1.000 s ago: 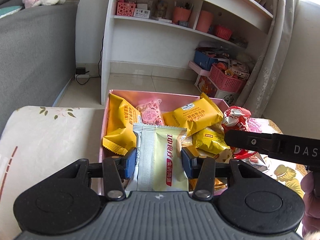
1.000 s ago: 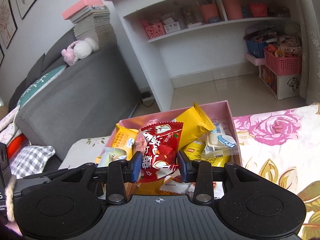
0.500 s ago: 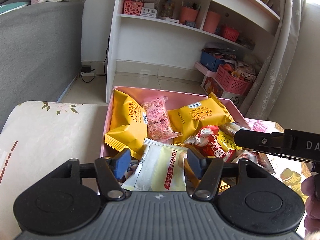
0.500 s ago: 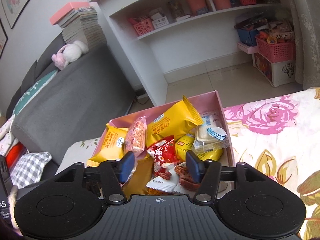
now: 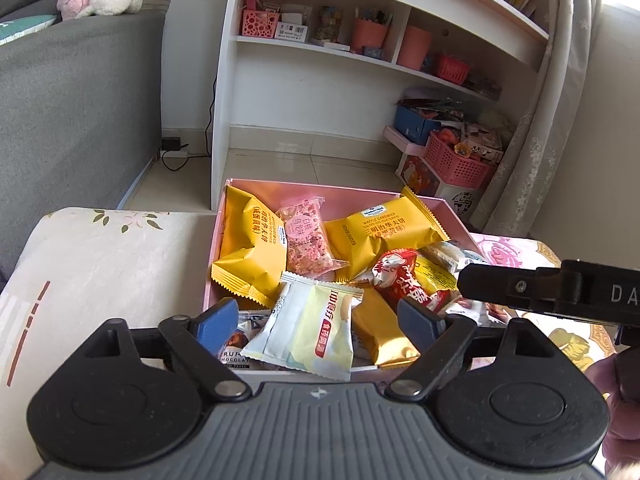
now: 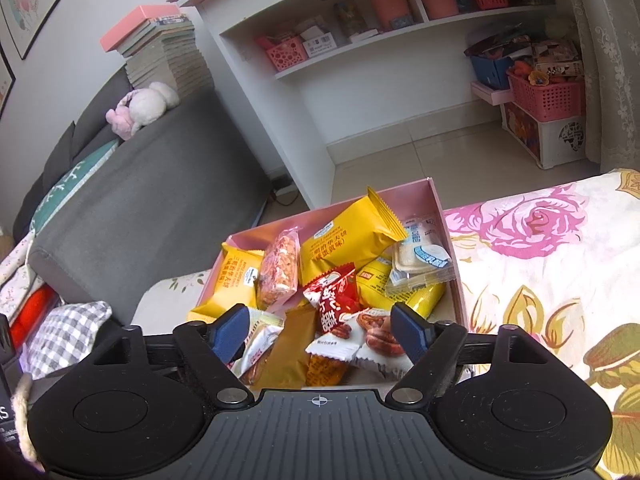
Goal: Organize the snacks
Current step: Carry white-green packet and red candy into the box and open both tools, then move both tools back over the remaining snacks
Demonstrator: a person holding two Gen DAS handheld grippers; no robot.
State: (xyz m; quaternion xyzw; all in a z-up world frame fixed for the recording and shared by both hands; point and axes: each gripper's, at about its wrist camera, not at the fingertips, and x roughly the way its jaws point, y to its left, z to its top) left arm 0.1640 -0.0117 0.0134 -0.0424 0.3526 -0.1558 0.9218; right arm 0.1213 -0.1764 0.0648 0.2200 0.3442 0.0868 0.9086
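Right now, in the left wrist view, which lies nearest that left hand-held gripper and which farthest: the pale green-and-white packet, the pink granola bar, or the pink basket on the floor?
1. Pale green-and-white packet: nearest, lying between the open fingers of the left hand-held gripper, at the pink box's near end.
2. Pink granola bar: farther back in the box, left of centre.
3. Pink basket: farthest, on the floor at right by the curtain.

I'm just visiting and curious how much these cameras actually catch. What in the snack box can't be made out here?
- Chocolate packet, left view: the left tongs and their frame hide most of it.
- Near wall of the pink box, right view: behind the right tongs.
- Brown packet, right view: its lower end is covered by the frame and no label shows.
- Shelf items, both views: print too small to read.
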